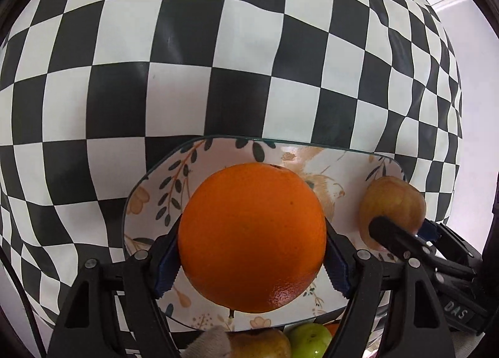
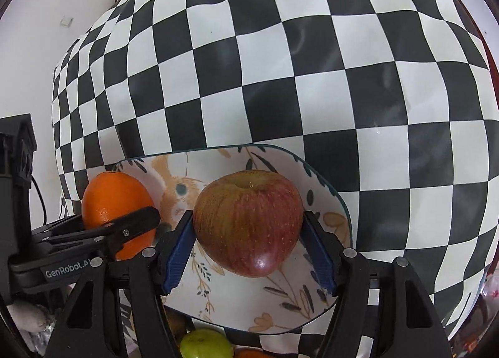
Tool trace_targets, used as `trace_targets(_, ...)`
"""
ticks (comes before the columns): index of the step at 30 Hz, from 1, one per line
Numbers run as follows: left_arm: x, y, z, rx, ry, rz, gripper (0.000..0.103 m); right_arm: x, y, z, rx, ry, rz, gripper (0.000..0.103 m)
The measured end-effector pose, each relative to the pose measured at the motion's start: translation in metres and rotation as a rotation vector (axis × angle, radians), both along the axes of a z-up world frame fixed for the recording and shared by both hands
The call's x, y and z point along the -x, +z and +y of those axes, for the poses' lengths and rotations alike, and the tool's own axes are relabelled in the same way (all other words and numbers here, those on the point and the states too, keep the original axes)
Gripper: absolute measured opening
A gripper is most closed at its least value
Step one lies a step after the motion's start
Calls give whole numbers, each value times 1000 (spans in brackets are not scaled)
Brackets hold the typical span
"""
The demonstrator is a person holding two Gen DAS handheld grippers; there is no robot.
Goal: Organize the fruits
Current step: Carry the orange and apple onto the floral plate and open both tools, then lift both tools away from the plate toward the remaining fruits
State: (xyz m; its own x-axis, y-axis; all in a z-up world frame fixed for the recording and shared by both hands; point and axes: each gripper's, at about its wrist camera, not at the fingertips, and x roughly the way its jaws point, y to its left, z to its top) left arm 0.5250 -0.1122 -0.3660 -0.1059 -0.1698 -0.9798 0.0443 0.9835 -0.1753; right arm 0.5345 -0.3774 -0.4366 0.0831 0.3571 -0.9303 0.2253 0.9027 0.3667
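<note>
Plate [image 2: 327,202] centre bare; grippers crowd it, probably close.

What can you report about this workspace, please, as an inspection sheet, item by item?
Surface: checkered tablecloth, black and white.
Job's things: orange and red apple, both held over the floral plate; green fruit and a brownish fruit below the plate's near edge.
Clutter: grey cloth-like thing, unclear.
Grippers: left gripper shut on orange; right gripper shut on red apple.
Cables: thin dark cable at the left edge.
Surroundings: white wall.
</note>
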Motion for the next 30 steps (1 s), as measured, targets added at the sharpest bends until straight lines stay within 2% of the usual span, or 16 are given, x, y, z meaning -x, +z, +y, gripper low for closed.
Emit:
trace_targets(1, 0, -2, 0, 2, 0, 1, 76, -1, 1, -2, 6, 4, 2, 88)
trace_targets(2, 0, -5, 0, 4, -1, 1, 76, 0, 3, -4, 14, 7, 2, 92)
trace_targets(3, 0, -7, 0, 6, -3, 1, 76, 1, 4, -6, 12, 7, 0, 93)
trace_targets(6, -4, -3, 4, 28, 19, -26, 96, 1, 13, -11, 13, 10, 5, 93)
trace_targets(7, -5, 0, 6, 41, 21, -37, 97, 3, 14, -11, 20, 16, 9, 93)
trace_targets(9, -7, 6, 9, 48, 29, -53, 97, 6, 16, -14, 44, 22, 16, 93)
trace_targets(15, 6, 20, 20, -1, 21, -103, 97, 34, 28, -20, 120, 3, 24, 93)
trace_targets(19, 21, 36, 25, -64, 51, -149, 97, 63, 45, -23, 175, -13, 10, 93)
trace_targets(23, 49, 53, 26, -115, 18, -220, 97, 92, 60, -27, 190, -21, 1, 93)
trace_targets(30, 83, 95, 30, -119, -26, -310, 97, 135, 108, -15, 258, -13, -68, 93)
